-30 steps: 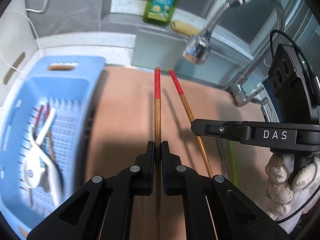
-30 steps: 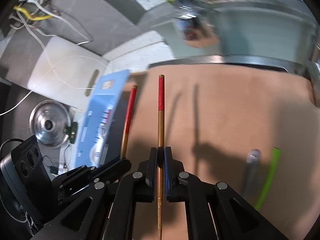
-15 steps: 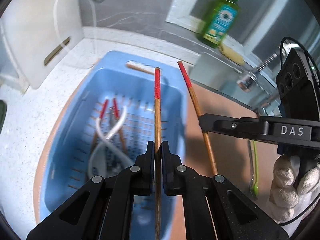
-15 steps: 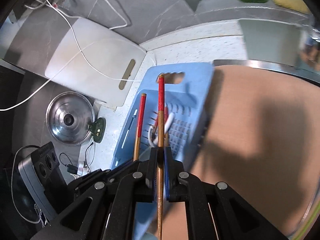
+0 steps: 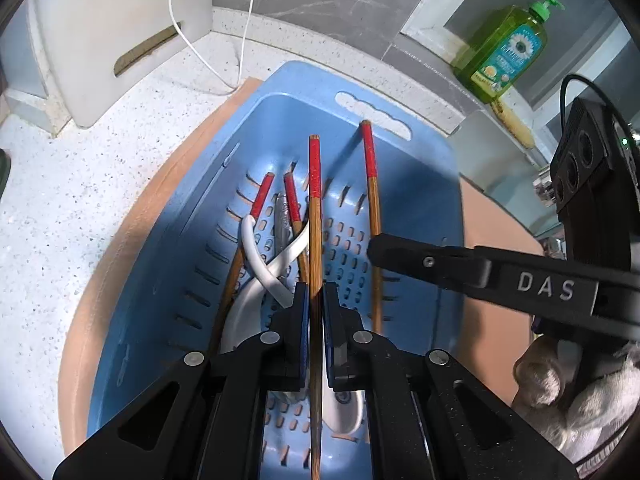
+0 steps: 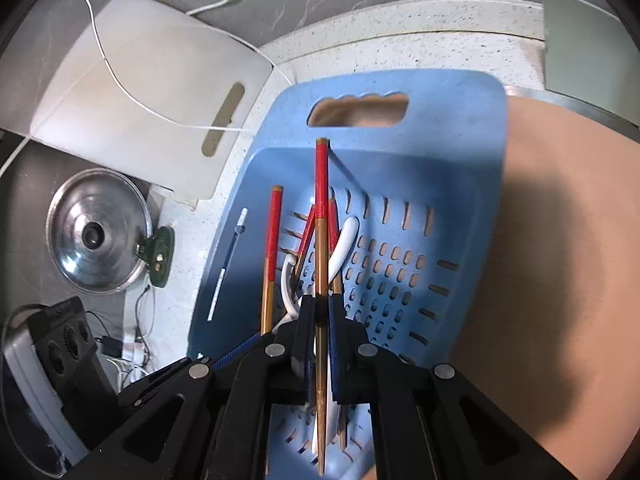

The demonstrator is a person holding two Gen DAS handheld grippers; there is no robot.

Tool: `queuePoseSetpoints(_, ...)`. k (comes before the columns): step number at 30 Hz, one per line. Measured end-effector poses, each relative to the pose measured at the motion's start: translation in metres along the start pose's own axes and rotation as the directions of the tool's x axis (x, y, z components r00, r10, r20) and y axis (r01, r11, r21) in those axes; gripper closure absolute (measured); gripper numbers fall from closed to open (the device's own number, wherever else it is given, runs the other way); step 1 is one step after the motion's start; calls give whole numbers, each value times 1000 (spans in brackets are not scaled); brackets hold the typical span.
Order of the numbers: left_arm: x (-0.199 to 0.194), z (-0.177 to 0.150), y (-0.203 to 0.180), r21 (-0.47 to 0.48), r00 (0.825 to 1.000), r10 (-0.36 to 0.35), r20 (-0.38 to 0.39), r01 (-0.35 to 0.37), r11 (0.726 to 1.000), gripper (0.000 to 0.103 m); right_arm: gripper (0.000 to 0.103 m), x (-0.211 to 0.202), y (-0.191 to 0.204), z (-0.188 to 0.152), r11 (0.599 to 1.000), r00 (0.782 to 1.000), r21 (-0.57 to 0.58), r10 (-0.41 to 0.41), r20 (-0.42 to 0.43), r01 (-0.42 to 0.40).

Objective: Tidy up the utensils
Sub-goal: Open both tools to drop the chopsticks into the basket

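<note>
Left wrist view is looking straight down the left gripper [image 5: 315, 300], and its jaws are pinching tight on a single chopstick [image 5: 315, 216]: bamboo-brown shaft with a red-painted end, poking out ahead of the fingers and hanging over the blue basket [image 5: 420, 184]. Off to that gripper's right, the right gripper [image 5: 380, 246] is reaching in sideways, clamping a second chopstick [image 5: 374, 208] that looks just the same, red end pointing away. A gloved hand [image 5: 576, 380] is gripping its handle.

Down below both grippers, the basket is sitting with slotted walls and a perforated floor, and it's already holding two more red-tipped chopsticks [image 5: 260, 200] plus a couple of white spoons [image 5: 260, 264] crossing over each other. There's something metal in there too, can't really make out what.

Right wrist view is showing the same deal from the other side, its chopstick running dead centre out past the pads and over the basket. Ahead and left of the left gripper a white cutting board [image 5: 120, 28] is leaning at the wall, and a green soap bottle [image 5: 504, 56] is standing up ahead to its right.
</note>
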State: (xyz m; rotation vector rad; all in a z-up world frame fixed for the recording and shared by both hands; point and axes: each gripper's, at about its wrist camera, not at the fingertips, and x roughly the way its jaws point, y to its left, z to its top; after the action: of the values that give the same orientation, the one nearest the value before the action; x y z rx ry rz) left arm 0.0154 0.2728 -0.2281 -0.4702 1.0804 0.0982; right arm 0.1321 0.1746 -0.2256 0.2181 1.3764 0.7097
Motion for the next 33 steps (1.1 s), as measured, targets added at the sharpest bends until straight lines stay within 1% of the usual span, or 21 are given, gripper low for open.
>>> queuePoseSetpoints(3,7,2,1,-4,1000,13,-16,-13,1000,98,97,4,8,2,999,999,-40,-30,13,31)
queuePoseSetpoints(8,12,1,7,-21,999,24,-25,-24,999,97,97,7,10,1,997,999,-66,-47,10,48)
queuePoseSetpoints(22,15,-5,10,-35,998,42,-36,-44,998,97,96,6,6,-7,994,998,-92,-59,-38,55)
queuePoseSetpoints(24,13,-6,11,-43,998,48,-33,-49,998,92,96,6,6,-8,994,997,-94,-55,-45,51)
queuePoseSetpoints(25,12,-6,11,-45,998,51,-31,-53,998,87,96,5,6,-9,994,997,-98,-54,-48,49)
queuePoseSetpoints(28,8,-8,11,-54,998,59,-24,-60,997,87,96,2,6,-11,993,997,-111,-51,-50,46)
queuePoseSetpoints(29,6,-9,10,-55,998,62,-20,-63,997,87,95,0,7,-11,992,997,-117,-50,-50,44)
queuePoseSetpoints(31,2,-11,9,-58,998,68,-13,-69,996,87,86,-3,7,-13,991,998,-131,-47,-51,39)
queuePoseSetpoints(33,-3,-13,6,-60,997,77,-1,-77,995,87,83,-10,8,-15,988,998,-148,-48,-39,42)
